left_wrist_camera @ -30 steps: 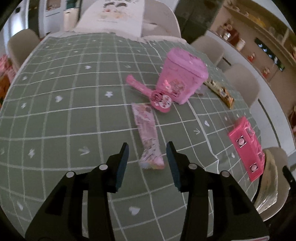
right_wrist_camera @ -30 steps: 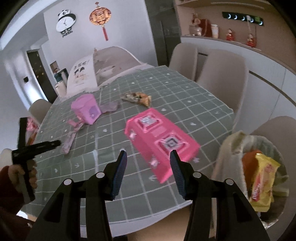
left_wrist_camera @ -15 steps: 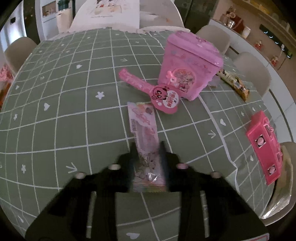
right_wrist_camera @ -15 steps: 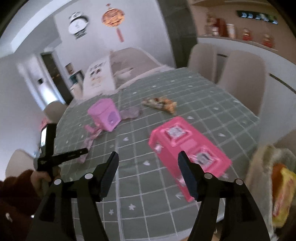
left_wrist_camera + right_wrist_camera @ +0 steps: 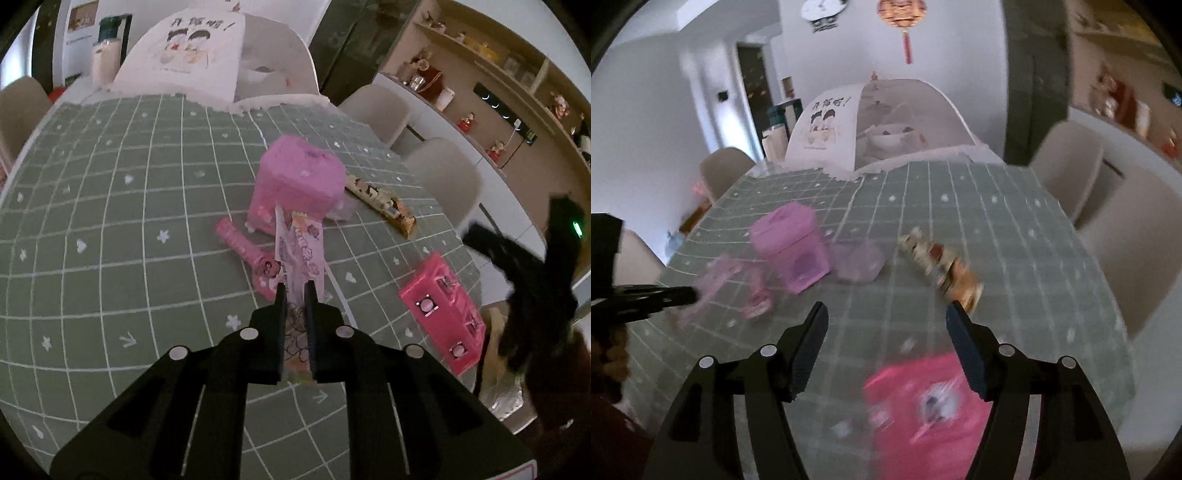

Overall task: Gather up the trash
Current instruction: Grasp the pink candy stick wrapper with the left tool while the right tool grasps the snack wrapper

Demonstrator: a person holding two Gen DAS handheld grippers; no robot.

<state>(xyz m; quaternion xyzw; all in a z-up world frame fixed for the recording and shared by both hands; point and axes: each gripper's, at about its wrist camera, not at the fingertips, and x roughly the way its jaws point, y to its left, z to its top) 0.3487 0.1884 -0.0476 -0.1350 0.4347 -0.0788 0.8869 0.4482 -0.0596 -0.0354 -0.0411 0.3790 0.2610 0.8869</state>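
Left tongs (image 5: 295, 295), earlier apart, now clamp the lifted pink wrapper (image 5: 301, 251); right tongs (image 5: 886, 321) gape wider.

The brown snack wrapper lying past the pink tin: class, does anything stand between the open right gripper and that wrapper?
Nothing visible does. In the right wrist view the right gripper stands open and empty, and only bare green tablecloth lies between it and the brown snack wrapper. The pink tin sits off to the left, the pink box below the fingers.
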